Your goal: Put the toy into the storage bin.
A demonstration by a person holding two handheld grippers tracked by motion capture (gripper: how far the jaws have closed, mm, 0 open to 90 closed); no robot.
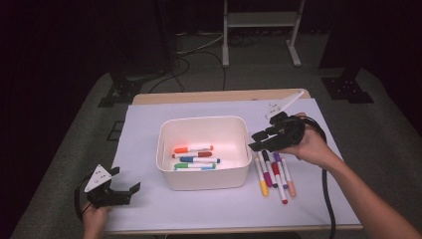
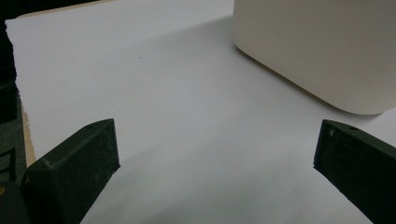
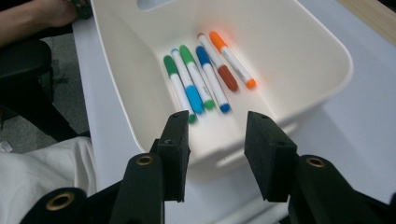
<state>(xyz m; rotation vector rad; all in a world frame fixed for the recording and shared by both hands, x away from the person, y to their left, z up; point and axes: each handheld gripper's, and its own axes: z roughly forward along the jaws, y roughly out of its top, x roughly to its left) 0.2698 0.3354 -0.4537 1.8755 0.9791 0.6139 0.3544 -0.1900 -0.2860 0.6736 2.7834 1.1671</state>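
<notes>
Markers (image 3: 201, 77), slim and glossy, lie in the smooth rounded tub (image 3: 327, 51); both blocky black tongs (image 3: 217, 154) gape empty.

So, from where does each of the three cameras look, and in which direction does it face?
High view: above the person's side, facing forward and down on the table; both forearms, left gripper and right gripper show.
Left gripper view: low over the paper, facing the white bin from outside; its open jaws show.
Right gripper view: above the bin's rim, looking down at six markers; its empty jaws show.
All three views share the bin.
</notes>
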